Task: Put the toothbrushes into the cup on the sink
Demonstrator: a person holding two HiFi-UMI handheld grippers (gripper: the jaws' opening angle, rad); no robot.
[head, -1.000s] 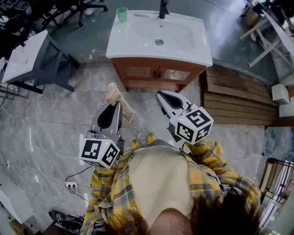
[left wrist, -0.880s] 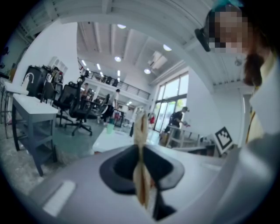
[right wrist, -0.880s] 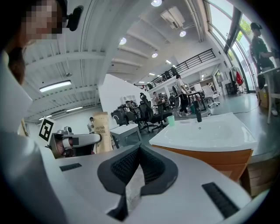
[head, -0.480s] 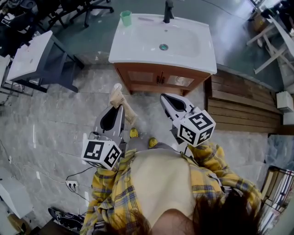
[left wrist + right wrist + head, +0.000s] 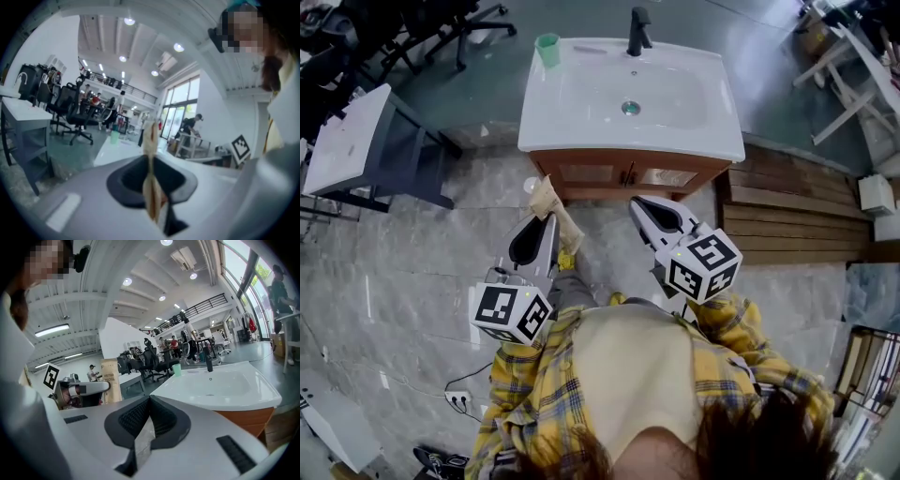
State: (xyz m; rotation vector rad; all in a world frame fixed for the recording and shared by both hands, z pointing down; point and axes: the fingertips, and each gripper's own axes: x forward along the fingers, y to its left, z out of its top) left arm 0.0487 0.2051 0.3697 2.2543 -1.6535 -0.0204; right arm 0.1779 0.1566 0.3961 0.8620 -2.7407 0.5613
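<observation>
Nearest the head camera is the person's yellow plaid shirt (image 5: 712, 375), with both grippers held out in front at about waist height over the floor (image 5: 412, 272).

The left gripper (image 5: 546, 219) is pinching a brown paper pack (image 5: 551, 199). In its own view the pack stands edge-on, squeezed between the two jaws and sticking up past their tips. The right gripper view shows the flat face of the pack, printed TOOTH BRUSH.

The right gripper (image 5: 641, 206) is just to the right of the left one and apart from it. Its ribbed jaws are pressed together with nothing between them.

Past the grippers stands a wooden cabinet (image 5: 623, 173) that carries the white sink (image 5: 572, 103). Both grippers are short of the sink, in front of the cabinet doors, and the pack's top end lies near the cabinet's left corner.

At the far edge of the sink, the green cup (image 5: 547, 49) stands upright on the back left corner, well apart from the pack. The black faucet (image 5: 637, 33) rises behind the basin, to the right of the cup.

To the left of the sink is a white desk (image 5: 347, 136) on dark legs, with black office chairs (image 5: 441, 28) beyond it. To the right of the cabinet, wooden planks (image 5: 787, 211) cover the floor.
</observation>
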